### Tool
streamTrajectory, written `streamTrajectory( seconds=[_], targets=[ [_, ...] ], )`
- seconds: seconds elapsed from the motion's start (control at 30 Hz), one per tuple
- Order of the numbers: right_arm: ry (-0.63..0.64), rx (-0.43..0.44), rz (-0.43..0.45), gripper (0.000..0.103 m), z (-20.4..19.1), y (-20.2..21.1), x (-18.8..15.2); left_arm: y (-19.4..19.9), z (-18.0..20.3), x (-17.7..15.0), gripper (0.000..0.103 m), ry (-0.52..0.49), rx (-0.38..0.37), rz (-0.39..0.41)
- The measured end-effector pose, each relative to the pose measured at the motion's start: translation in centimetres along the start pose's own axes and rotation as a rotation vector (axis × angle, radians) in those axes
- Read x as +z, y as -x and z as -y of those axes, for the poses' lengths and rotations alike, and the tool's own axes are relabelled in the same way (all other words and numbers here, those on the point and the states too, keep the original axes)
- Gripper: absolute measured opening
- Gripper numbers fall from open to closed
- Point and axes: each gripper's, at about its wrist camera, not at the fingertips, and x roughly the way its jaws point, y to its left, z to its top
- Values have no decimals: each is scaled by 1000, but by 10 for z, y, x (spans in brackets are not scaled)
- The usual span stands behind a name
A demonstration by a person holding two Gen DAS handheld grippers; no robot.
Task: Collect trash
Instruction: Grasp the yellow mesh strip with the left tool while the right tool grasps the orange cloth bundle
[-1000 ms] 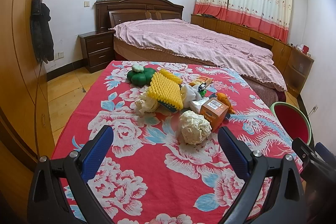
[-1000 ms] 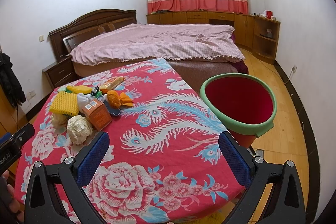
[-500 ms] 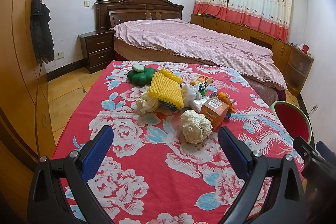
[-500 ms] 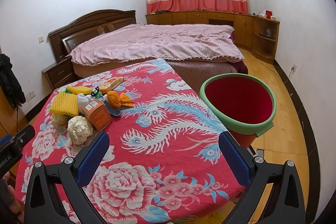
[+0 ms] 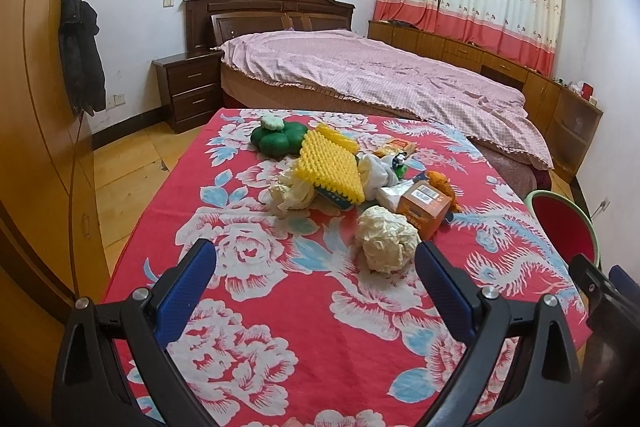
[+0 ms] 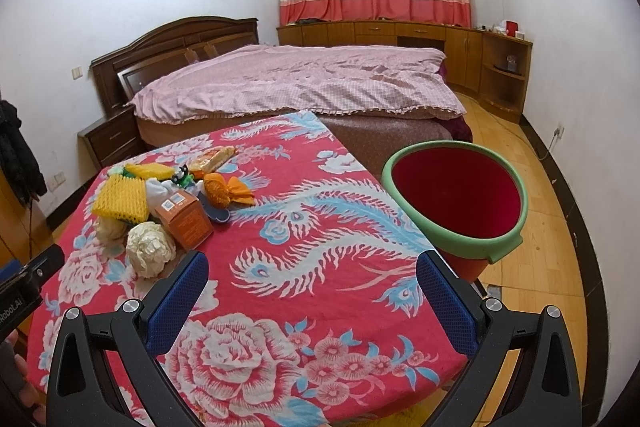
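Hovering grippers: both are held low over the near edge of the table, aimed at the bed (image 5: 380, 83).
Left gripper (image 5: 316, 277): jaws spread wide, nothing between them; level, pointing across the red floral tablecloth (image 5: 280, 327) toward the trash pile.
Right gripper (image 6: 312, 287): jaws spread wide and empty; level, over the near right part of the cloth.
Crumpled paper ball (image 5: 386, 243): nearest piece of trash, on the cloth just ahead of the left gripper's right finger, apart from it.
Orange carton (image 5: 426, 205): lying just behind the paper ball, touching or nearly so.
Yellow foam net (image 5: 330, 167): resting on top of the pile, tilted.
Second paper wad (image 5: 290, 193): at the left of the pile, partly under the foam net.
Orange wrapper (image 6: 226, 189): on the pile's right side.
Green plush (image 5: 278, 139): at the far end of the pile.
Red bin (image 6: 456, 199): green rim, standing on the floor beside the table's right edge, empty as far as can be seen.
Person: only a fingertip shows at the right wrist view's lower left edge.
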Motion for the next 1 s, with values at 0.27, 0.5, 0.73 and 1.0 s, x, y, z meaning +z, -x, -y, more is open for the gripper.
streamTrajectory(
  seconds=[0.27,0.5,0.73,1.0],
  targets=[
    [25,28,2,103,-8,-17,19,-18,-11,22,99,-3,30,-1],
    [72,67,-41,103,-24,-50,40,-46,-28,46,99,-10,38,-19],
    [82,77,-77,103,-43,-78,54,-82,-43,53,99,-31,46,-80],
    [87,64,-109,103,-68,-101,56,-114,-36,65,93,-69,-75,-110]
  ],
)
